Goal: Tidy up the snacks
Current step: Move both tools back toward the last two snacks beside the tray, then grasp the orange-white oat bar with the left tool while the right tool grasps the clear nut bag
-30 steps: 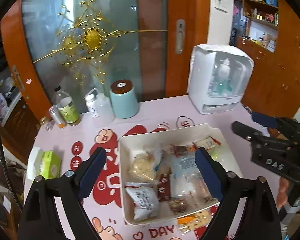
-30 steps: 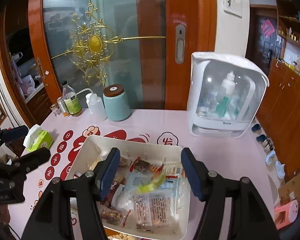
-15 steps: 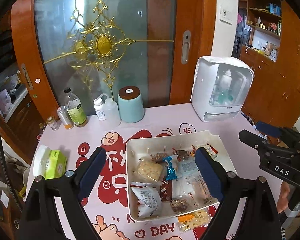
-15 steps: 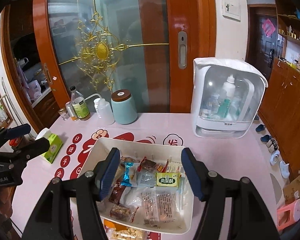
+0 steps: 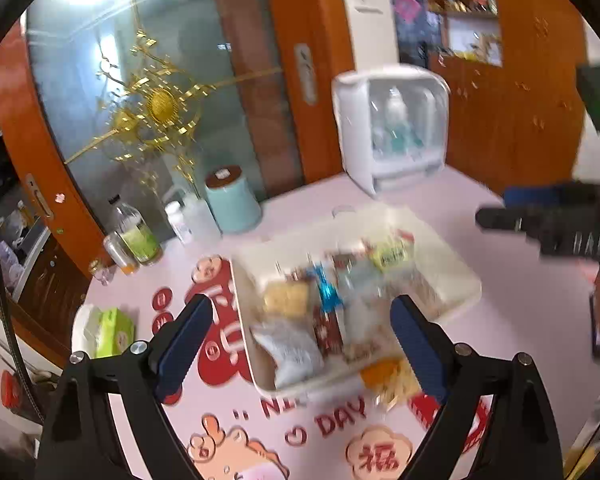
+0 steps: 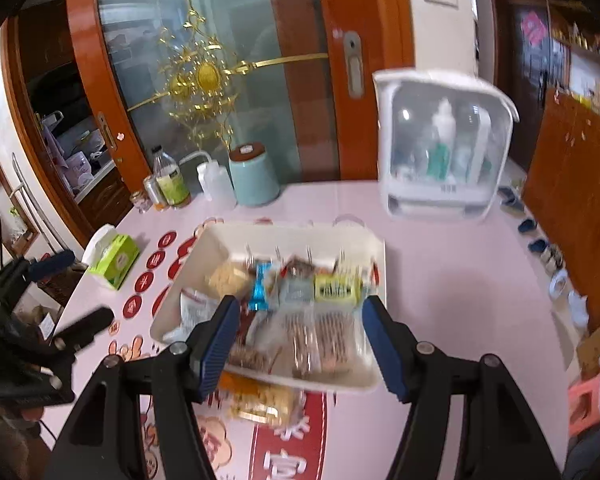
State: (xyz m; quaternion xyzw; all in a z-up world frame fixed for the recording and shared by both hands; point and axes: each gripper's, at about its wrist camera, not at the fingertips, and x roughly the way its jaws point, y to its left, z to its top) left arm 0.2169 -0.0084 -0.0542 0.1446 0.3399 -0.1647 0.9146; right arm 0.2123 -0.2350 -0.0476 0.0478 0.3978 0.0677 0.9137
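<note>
Both tools have shifted sideways above the desk (image 6: 440, 280). Left tool (image 5: 300, 336) and right tool (image 6: 296, 336) stand open, empty, over the white tray (image 6: 204, 256) of snacks (image 6: 336, 288); one packet (image 6: 260, 400) lies just outside its near rim.

The wrapped snacks (image 5: 332, 312) in the shallow white plastic tray (image 5: 452, 268) are smeared by motion blur, so their labels cannot be read. An orange-yellow snack packet (image 6: 260, 400) beside the tray's near rim is partly hidden by a gripper finger.
</note>
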